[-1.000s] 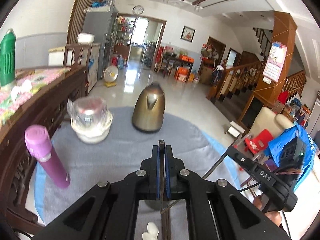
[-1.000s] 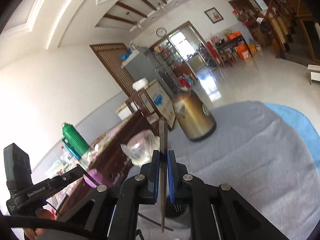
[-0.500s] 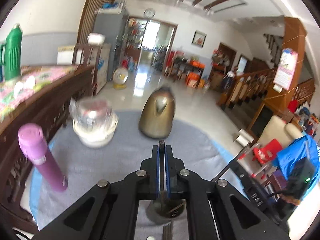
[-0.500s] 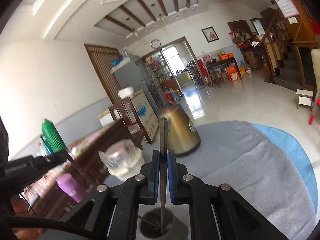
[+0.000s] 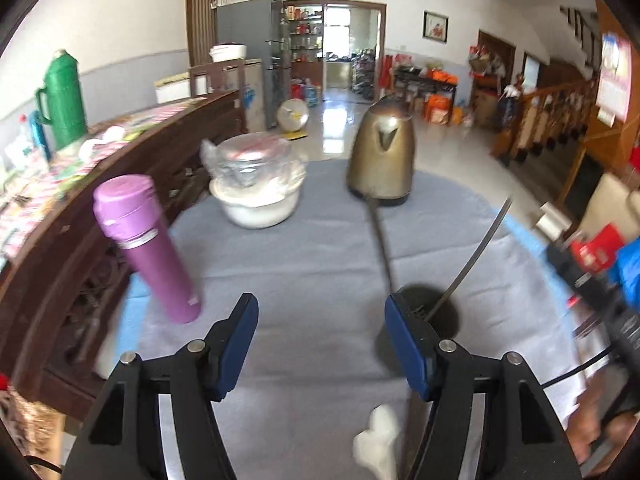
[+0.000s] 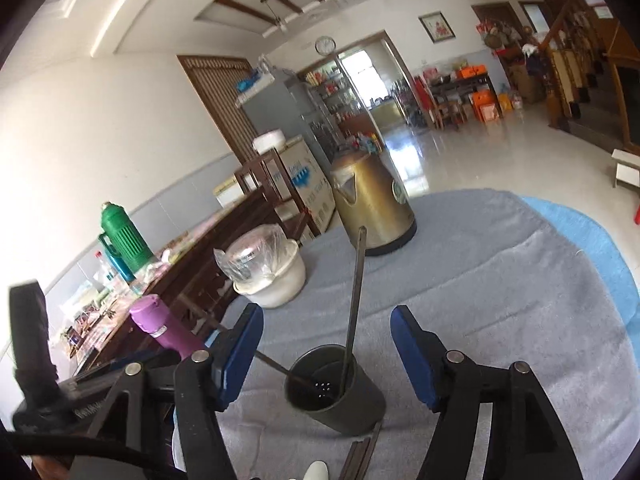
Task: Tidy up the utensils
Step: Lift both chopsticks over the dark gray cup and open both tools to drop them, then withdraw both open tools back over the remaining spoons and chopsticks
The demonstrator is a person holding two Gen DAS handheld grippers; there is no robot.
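Grey cloth covers the round surface [image 6: 500,280], with a wide tiled room and a staircase behind it. On the cloth stand a gold kettle [image 6: 370,208], a white bowl [image 6: 272,276] wrapped in plastic, and a purple flask [image 6: 168,326] near the left edge.

Close to the cameras sits the dark utensil holder [image 6: 334,390], upright, its drain holes showing at the bottom. Two thin dark utensils stand in it — one [image 6: 354,308] nearly vertical, the other [image 6: 276,366] leaning out toward the left. They look like chopsticks, though that cannot be told for sure.

The left hand-held gripper [image 5: 320,344] hangs just beside the holder with its jaws spread wide and nothing between them. The right hand-held gripper [image 6: 326,356] is likewise spread, empty, straddling the holder from above.

The drop-off step appears finished, with both utensils resting free in the holder. More dark sticks [image 6: 362,458] lie flat on the cloth just in front of the holder, beside a small white object [image 6: 316,472]. The likely next move is to reach down for those — a low, flat pinch, kept clear of the holder so it does not tip.
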